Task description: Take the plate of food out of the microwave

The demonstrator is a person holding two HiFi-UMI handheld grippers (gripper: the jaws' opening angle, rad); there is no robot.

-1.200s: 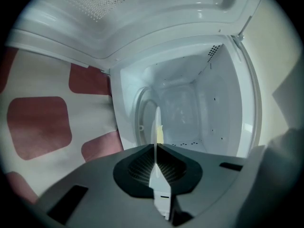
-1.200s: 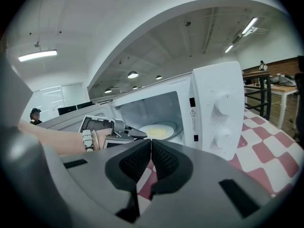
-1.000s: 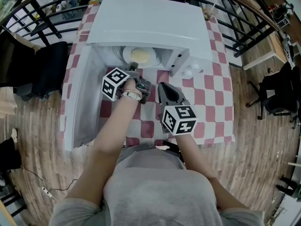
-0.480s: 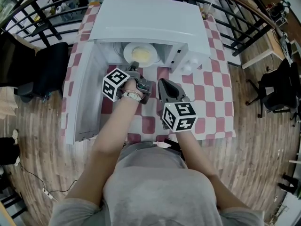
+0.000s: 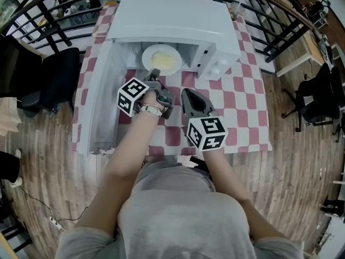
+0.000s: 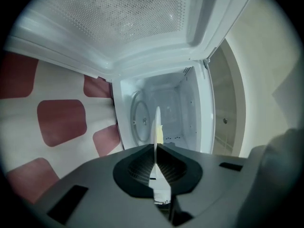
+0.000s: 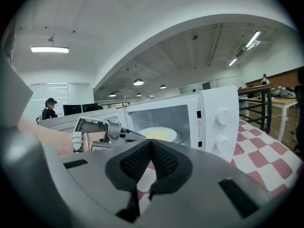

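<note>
One plate (image 5: 161,59) slid outward | one microwave (image 5: 173,20) | left claw (image 5: 154,74) clamps it | right claw (image 5: 189,95) closed

Shirt (image 5: 178,209): plain grey, short-sleeved, loose over the shoulders.
Wristband (image 5: 151,110): pale, worn on the left wrist.
Left gripper (image 5: 154,74): dark grey housing, silver metal bracket and fittings behind the jaws.
Right gripper (image 5: 187,94): dark grey shell, wedge-shaped, narrowing toward the tip.
Left cube (image 5: 132,96): white faces, black square marker patterns.
Right cube (image 5: 206,134): same make, white with bold black squares.
Pads (image 7: 137,161): black, finely ribbed, set in a matte grey body with rectangular slots.
</note>
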